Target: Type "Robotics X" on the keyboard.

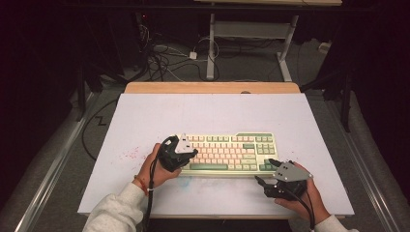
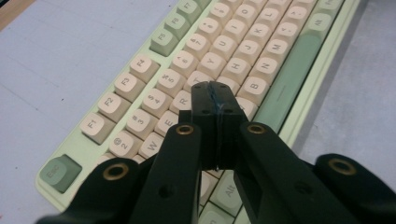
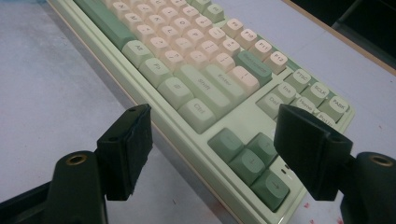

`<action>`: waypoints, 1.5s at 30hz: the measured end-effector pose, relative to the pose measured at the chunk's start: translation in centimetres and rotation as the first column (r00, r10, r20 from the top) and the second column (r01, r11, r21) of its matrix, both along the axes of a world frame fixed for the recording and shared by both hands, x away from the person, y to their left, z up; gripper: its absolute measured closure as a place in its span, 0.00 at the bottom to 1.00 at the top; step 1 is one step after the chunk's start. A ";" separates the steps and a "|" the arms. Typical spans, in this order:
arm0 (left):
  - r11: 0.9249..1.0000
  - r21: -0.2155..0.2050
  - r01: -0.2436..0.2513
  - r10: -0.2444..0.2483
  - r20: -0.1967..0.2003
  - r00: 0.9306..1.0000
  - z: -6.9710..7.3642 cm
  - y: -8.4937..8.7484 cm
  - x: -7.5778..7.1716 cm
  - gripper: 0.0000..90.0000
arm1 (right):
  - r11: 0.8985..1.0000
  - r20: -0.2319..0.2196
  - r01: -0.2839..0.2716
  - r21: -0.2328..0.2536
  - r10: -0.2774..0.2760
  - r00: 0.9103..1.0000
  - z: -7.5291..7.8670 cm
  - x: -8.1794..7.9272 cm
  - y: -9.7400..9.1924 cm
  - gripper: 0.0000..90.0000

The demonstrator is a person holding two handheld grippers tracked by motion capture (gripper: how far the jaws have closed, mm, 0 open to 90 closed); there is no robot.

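Note:
A cream and green keyboard lies on the white table top, slightly toward the near edge. My left gripper is over the keyboard's left end, jaws pressed together with nothing between them; in the left gripper view its shut tips hover over the letter keys of the keyboard, near R and T. My right gripper stands open at the keyboard's near right corner. In the right gripper view its fingers straddle the arrow-key corner of the keyboard without touching it.
The white board covers a wooden table; faint red specks mark it left of the keyboard. Beyond the far edge are a desk frame and loose cables on the floor. Metal rails run along both sides.

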State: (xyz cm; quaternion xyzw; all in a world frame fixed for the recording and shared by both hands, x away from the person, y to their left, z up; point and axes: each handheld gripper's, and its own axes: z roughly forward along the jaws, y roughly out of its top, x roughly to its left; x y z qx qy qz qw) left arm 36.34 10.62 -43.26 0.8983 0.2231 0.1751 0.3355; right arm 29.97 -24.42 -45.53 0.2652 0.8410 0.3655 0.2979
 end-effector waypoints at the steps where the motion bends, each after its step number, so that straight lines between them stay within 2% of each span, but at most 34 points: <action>1: 1.000 -0.004 0.002 -0.002 -0.001 1.000 0.0 -0.1 0.0 0.97 | 1.000 0.001 0.001 0.000 -0.001 1.000 0.0 0.0 0.0 0.32; 12: 1.000 0.000 0.023 -0.023 0.003 1.000 0.2 -0.5 -0.4 0.97 | 1.000 0.003 0.002 0.002 -0.002 1.000 0.1 0.0 -0.1 0.32; 16: 1.000 -0.013 0.019 -0.019 0.022 1.000 0.3 -0.7 -0.7 0.97 | 1.000 0.002 0.002 0.002 -0.002 1.000 0.1 0.0 0.0 0.32; 33: 0.997 -0.019 0.071 -0.070 0.031 0.997 0.5 -2.0 -1.8 0.97 | 1.000 0.006 0.008 0.004 -0.008 1.000 0.2 0.0 -0.1 0.32; 45: 0.993 0.041 0.108 -0.109 0.007 0.994 -0.9 -3.1 -2.1 0.97 | 1.000 0.005 0.010 0.001 -0.010 1.000 0.2 0.0 -0.2 0.32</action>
